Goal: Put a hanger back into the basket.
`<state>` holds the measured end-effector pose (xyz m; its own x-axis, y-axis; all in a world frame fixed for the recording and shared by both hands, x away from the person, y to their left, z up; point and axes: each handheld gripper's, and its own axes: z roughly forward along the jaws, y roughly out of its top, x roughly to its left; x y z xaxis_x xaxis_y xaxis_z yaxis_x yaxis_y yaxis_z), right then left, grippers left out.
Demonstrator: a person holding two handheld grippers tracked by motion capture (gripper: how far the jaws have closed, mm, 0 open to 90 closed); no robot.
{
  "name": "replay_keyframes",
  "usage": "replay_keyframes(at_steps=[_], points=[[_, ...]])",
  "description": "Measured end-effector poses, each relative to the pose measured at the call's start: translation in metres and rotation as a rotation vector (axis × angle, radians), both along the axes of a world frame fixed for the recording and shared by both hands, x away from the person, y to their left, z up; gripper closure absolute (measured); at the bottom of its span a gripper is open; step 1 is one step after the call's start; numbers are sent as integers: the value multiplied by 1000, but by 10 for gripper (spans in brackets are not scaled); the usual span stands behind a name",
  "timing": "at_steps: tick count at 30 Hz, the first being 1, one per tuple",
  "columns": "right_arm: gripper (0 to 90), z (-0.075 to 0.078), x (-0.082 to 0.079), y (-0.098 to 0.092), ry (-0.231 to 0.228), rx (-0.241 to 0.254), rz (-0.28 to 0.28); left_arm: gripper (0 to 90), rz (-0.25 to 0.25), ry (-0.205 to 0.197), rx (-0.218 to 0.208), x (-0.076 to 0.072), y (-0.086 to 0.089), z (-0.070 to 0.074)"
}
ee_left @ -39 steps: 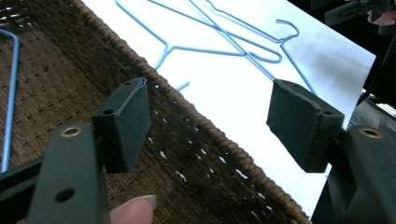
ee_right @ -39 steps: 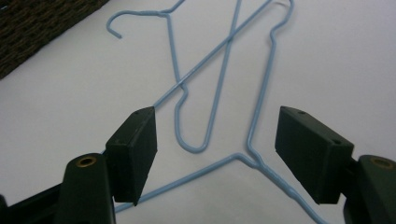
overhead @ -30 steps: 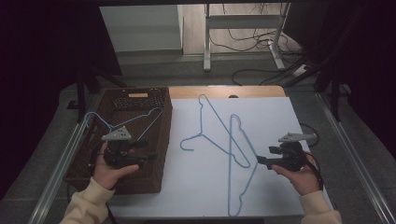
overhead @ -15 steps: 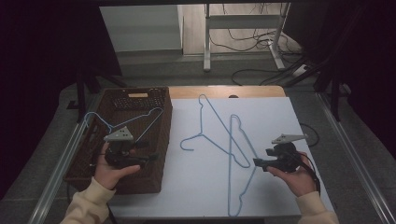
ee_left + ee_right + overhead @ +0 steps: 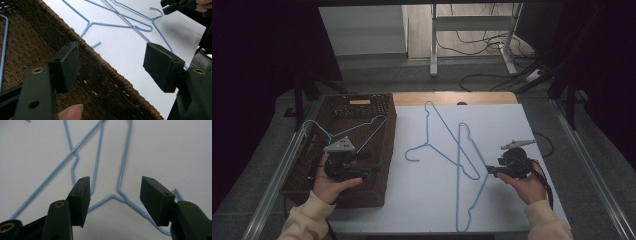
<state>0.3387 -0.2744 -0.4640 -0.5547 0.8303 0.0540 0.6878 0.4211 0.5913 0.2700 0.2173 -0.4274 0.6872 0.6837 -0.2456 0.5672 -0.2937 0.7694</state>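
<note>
The right gripper (image 5: 113, 195) was nearer, its jaws spread wide and empty astride the twisted neck of the near hanger (image 5: 460, 170), whose long axis ran toward the person on the white desk (image 5: 422, 200). Farther left, the left gripper (image 5: 112, 65) gaped empty over the wicker basket (image 5: 382, 150).

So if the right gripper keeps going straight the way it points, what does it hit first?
Most likely the neck of the nearer blue hanger, which lies between the open right gripper jaws; depth is uncertain.
</note>
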Motion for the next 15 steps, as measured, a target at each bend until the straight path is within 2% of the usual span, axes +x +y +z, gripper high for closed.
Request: replay_keyframes(at_steps=[1, 7, 11, 12, 13, 14, 15], points=[[447, -4, 6, 1, 13, -14, -12, 295, 0, 0, 0, 0, 0, 0], [489, -11, 18, 8, 30, -48, -17, 295, 0, 1, 1, 0, 0, 0], [523, -14, 21, 8, 47, -53, -12, 295, 0, 1, 2, 0, 1, -1], [572, -13, 20, 7, 50, -46, -7, 295, 0, 1, 2, 0, 1, -1], [572, -13, 20, 7, 50, -46, -7, 295, 1, 1, 2, 0, 1, -1], [612, -13, 20, 7, 55, -44, -3, 296, 1, 1, 1, 0, 1, -1], [700, -14, 18, 7, 75, -39, 11, 296, 1, 1, 2, 0, 1, -1]])
